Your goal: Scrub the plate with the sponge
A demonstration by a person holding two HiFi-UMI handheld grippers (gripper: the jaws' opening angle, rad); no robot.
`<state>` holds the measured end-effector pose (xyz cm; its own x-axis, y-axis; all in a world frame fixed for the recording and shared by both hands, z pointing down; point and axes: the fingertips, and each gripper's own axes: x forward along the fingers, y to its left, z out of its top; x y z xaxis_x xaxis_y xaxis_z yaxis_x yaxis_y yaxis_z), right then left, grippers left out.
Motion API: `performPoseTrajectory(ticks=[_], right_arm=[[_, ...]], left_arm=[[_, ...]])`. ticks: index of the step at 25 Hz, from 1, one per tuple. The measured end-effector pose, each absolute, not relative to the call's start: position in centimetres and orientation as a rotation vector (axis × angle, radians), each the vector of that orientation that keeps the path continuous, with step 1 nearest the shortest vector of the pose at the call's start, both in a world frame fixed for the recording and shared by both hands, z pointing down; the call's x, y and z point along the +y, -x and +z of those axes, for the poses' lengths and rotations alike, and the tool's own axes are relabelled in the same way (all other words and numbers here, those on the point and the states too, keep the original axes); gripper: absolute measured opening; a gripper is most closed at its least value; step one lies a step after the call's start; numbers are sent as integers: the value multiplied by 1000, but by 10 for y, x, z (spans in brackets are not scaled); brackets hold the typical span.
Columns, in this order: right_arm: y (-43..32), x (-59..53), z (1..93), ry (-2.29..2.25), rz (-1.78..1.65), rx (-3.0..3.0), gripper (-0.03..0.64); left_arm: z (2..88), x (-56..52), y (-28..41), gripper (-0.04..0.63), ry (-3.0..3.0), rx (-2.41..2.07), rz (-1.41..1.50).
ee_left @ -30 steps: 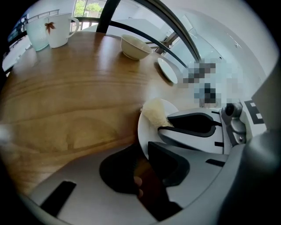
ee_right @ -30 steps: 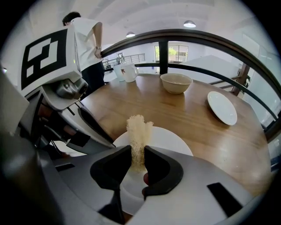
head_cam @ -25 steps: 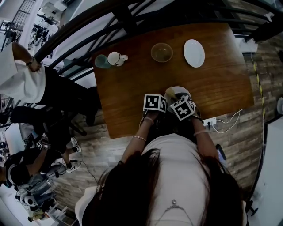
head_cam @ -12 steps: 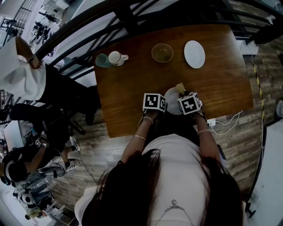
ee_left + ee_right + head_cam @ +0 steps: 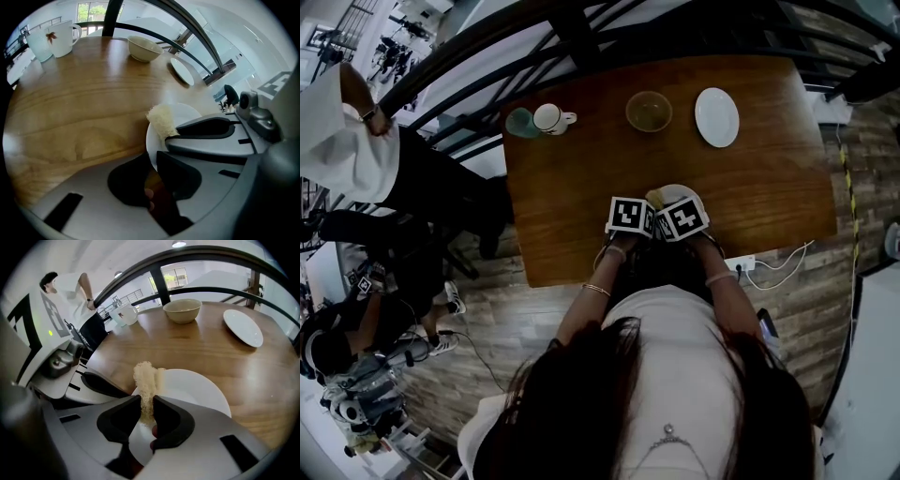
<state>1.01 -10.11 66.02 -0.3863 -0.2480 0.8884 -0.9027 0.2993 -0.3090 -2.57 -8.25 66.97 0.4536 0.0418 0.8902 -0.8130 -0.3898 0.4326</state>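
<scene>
A white plate lies near the table's front edge, under both grippers. My left gripper is shut on the plate's near rim, which runs between its jaws. My right gripper is shut on a pale yellow sponge, and its jaws have just been closing a little on it. The sponge sticks out forward and rests at the left edge of the plate. In the left gripper view the sponge lies just ahead of the right gripper's fingers. The marker cubes hide most of the plate in the head view.
At the table's far edge stand a teal cup, a white mug, a bowl and a second white plate. A dark railing runs behind the table. A person in white stands at the left. A power strip lies on the floor.
My right gripper swung to the right across the plate with the sponge, then came back left beside the left gripper. The left gripper stayed put on the rim.
</scene>
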Motion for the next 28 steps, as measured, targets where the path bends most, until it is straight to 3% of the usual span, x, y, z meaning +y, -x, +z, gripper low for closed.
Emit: performPoseTrajectory(ticks=[15, 24, 28], right_arm=[[-90, -98, 661, -1240, 1048, -1647, 97], [-10, -86, 660, -1042, 1097, -1815, 97], [-12, -81, 660, -1056, 1133, -1801, 95]], left_arm=[[669, -84, 25, 84, -1675, -664, 1016], [670, -82, 27, 76, -1704, -710, 1049], [669, -81, 28, 67, -1687, -727, 1013]])
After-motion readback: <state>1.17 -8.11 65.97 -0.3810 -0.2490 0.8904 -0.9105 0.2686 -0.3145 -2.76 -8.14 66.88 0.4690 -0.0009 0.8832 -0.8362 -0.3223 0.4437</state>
